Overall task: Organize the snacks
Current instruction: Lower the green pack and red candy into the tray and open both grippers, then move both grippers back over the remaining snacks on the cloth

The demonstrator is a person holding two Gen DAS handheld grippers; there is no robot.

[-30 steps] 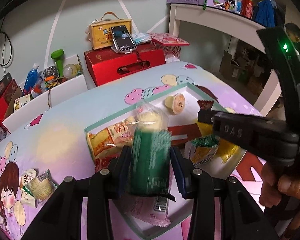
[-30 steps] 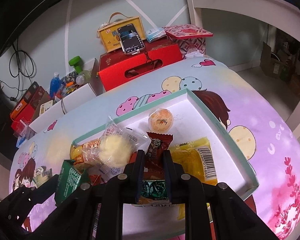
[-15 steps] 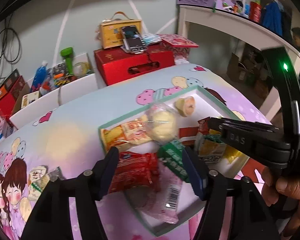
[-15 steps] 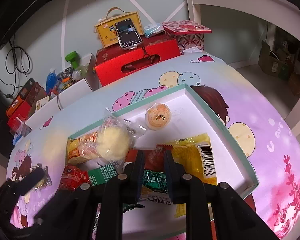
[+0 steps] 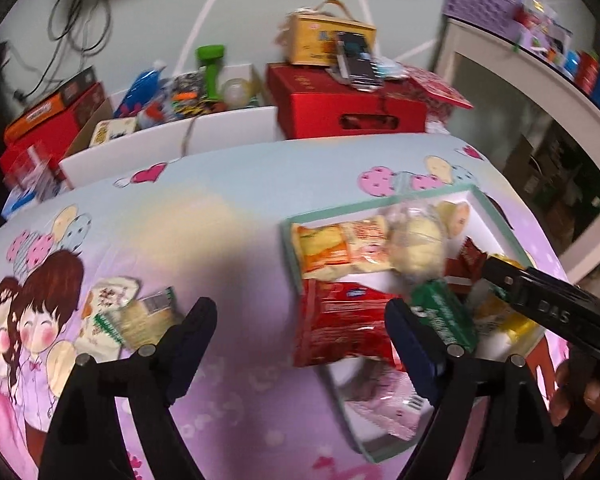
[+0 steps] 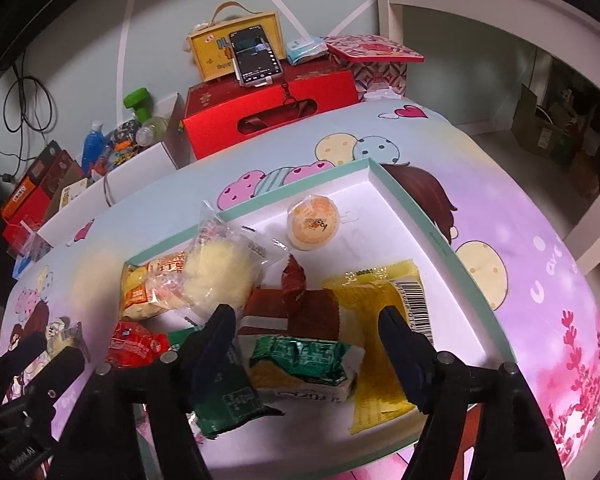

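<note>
Both the left hand-held gripper (image 5: 300, 320) and the right hand-held gripper (image 6: 306, 326) are spread wide, grasping nothing. The snacks lie in the white tray (image 6: 420, 216), with one packet (image 5: 140, 312) outside it on the worktop (image 5: 204, 216).

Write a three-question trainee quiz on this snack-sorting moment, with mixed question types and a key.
1. True or false: the left gripper is shut on a snack.
2. Multiple choice: the one snack packet outside the tray lies on the tablecloth to the tray's: A) left B) right C) far side.
3. Fill in: the round orange-topped snack sits near the tray's far ______ corner.

Key
1. False. Its jaws stand wide apart and nothing is between them. The right gripper is open too, above the green-topped packet.
2. A
3. right
</note>
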